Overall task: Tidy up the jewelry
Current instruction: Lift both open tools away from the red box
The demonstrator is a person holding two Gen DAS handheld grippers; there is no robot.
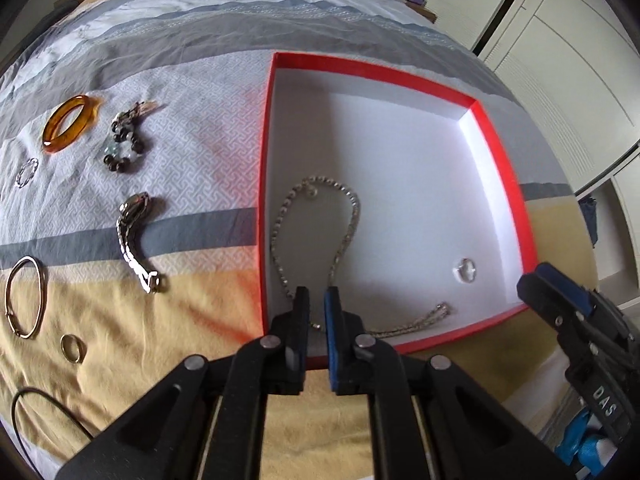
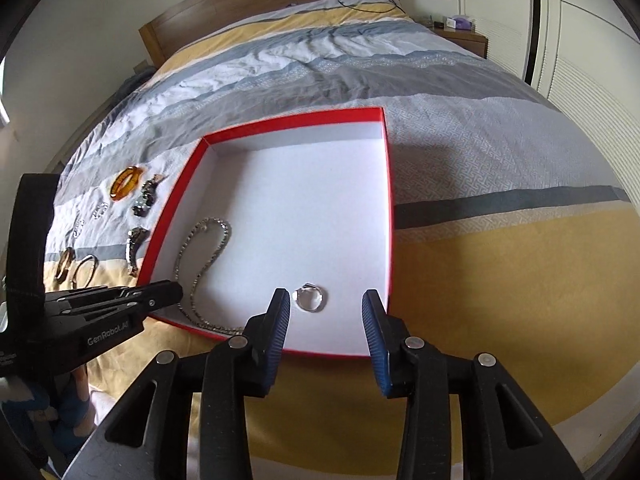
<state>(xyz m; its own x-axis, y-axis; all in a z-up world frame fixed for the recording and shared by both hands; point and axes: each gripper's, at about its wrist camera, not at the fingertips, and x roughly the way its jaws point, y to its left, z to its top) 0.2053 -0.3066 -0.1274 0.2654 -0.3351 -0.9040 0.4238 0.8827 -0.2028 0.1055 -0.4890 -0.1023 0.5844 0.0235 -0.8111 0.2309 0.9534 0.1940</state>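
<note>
A red-rimmed box [image 1: 264, 160] [image 2: 390, 200] with a white floor lies on the bedspread. In it lie a silver chain necklace [image 1: 352, 216] [image 2: 216, 248] and a clear-stone ring [image 1: 465, 270] [image 2: 309, 299]. My left gripper [image 1: 317, 294] [image 2: 176, 290] hangs over the box's near left corner, above the chain's lower end, its jaws a narrow gap apart with nothing pinched. My right gripper [image 2: 325, 296] [image 1: 536, 280] stands open over the near right part of the box. The ring rests on the floor between its fingers, untouched.
Left of the box on the bedspread lie an amber bangle [image 1: 70, 124], a dark bead bracelet [image 1: 124, 148], a metal watch [image 1: 134, 236], a thin bangle [image 1: 24, 296], a gold ring [image 1: 73, 347] and a black cord [image 1: 40, 404]. A wooden headboard [image 2: 260, 4] stands behind.
</note>
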